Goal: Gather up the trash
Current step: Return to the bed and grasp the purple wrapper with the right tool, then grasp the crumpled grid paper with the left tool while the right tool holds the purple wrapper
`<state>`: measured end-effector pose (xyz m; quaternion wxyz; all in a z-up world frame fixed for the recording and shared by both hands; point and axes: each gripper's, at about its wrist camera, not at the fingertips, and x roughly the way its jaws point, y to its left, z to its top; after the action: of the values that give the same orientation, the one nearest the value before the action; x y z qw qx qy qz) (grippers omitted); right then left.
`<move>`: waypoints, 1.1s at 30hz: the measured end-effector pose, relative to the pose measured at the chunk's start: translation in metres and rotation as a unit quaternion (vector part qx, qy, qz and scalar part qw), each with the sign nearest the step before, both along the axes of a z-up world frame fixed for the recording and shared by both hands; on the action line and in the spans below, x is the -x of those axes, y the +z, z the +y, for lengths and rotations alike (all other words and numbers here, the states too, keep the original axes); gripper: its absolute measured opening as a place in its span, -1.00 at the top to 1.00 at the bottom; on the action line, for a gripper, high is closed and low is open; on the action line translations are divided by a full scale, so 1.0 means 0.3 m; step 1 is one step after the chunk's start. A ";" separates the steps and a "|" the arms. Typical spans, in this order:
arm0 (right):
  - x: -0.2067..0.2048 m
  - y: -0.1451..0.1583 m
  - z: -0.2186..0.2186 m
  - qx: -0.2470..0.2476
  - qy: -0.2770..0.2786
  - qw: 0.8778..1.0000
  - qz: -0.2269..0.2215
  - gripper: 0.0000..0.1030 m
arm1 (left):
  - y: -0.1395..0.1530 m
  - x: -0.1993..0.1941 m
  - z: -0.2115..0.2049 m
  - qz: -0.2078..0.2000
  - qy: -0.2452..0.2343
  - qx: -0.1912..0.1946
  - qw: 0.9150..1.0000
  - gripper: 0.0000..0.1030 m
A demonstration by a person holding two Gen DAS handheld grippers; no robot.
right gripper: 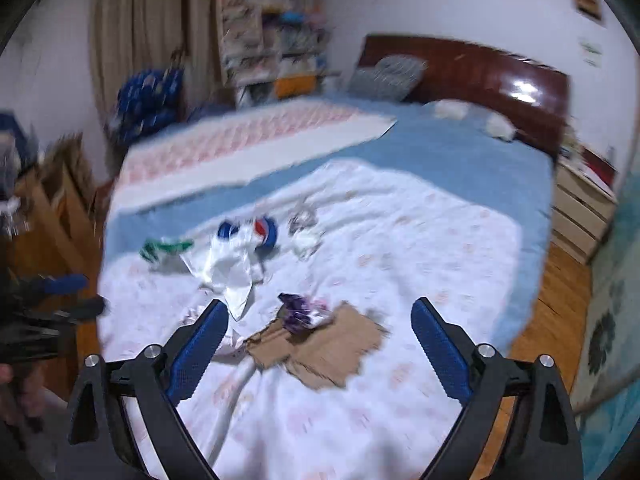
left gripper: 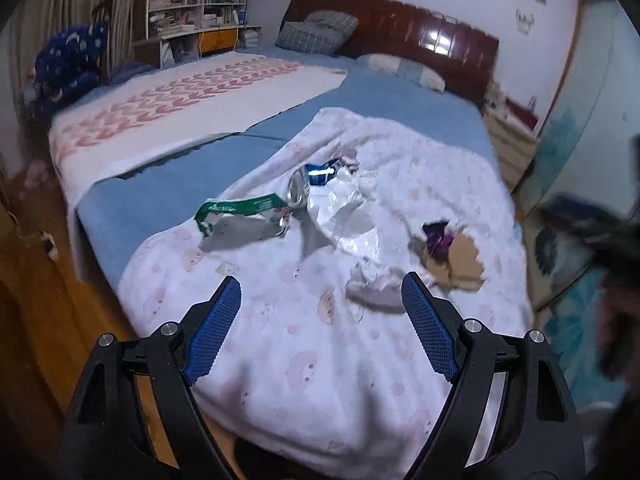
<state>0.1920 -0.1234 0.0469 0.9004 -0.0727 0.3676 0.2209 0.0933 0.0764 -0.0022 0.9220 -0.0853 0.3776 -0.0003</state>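
I am holding my left gripper (left gripper: 320,296) wide, nothing between its blue pads, hovering over the near end of a white quilt (left gripper: 312,380) with pale pink figures. My right gripper (right gripper: 320,320) is likewise gaping and gripping nothing, hanging over the same quilt; that view is smearing with blur. Nearest, just ahead of the left gripper's right finger, a crumpled whitish scrap (left gripper: 374,290) is lying on the quilt. Beside it a torn piece of brown cardboard (right gripper: 320,352) is lying flat, with a purple wrapper (right gripper: 296,312) resting on its far edge. Farther in, a crinkled white plastic bag (left gripper: 344,220) is sprawling open-mouthed; whether anything is sitting inside it I cannot tell. To its left a flattened green and silver wrapper (left gripper: 240,216) is lying, touching a blue drink can (left gripper: 310,182) tipped on its side, its open end facing me. Beyond the trash, the blue bedsheet (left gripper: 400,100) is showing, then a white blanket with pink arrow shapes (left gripper: 192,96), pillows (left gripper: 316,32) against a dark wooden headboard (left gripper: 420,36), and a bookshelf (left gripper: 196,0) crammed with books and papers at the far wall.
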 end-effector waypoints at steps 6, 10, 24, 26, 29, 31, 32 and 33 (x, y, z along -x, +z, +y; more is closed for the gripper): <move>-0.113 -0.218 0.101 0.018 0.043 0.998 0.048 -0.08 | -0.028 -0.028 -0.003 0.023 -0.013 0.013 1.000 -0.60; -0.162 -0.293 0.111 0.000 0.054 0.996 0.075 -0.08 | -0.047 -0.033 -0.019 0.030 -0.023 0.024 0.999 -0.60; -0.234 -0.289 0.010 -0.108 0.010 0.989 0.099 0.61 | -0.163 -0.104 -0.086 0.090 -0.043 0.078 0.992 -0.60; -0.209 -0.247 -0.037 -0.141 0.006 0.986 0.088 0.61 | -0.177 -0.123 -0.120 0.097 -0.055 0.077 0.991 -0.60; -0.160 -0.194 -0.097 -0.171 0.000 0.983 0.070 0.61 | -0.197 -0.175 -0.169 0.108 -0.058 0.055 0.991 -0.60; -0.129 -0.176 -0.122 -0.180 0.005 0.981 0.065 0.61 | -0.227 -0.206 -0.183 0.124 -0.052 0.052 0.990 -0.60; -0.116 -0.168 -0.129 -0.177 0.004 0.982 0.063 0.61 | -0.253 -0.223 -0.186 0.136 -0.049 0.062 0.987 -0.59; -0.106 -0.163 -0.134 -0.177 0.005 0.982 0.061 0.61 | -0.277 -0.238 -0.185 0.147 -0.047 0.076 0.985 -0.58</move>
<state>0.2237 -0.1637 -0.0021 0.8741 0.0996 0.3763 0.2907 0.1647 0.0208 -0.0854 0.8464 -0.1364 0.5113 -0.0593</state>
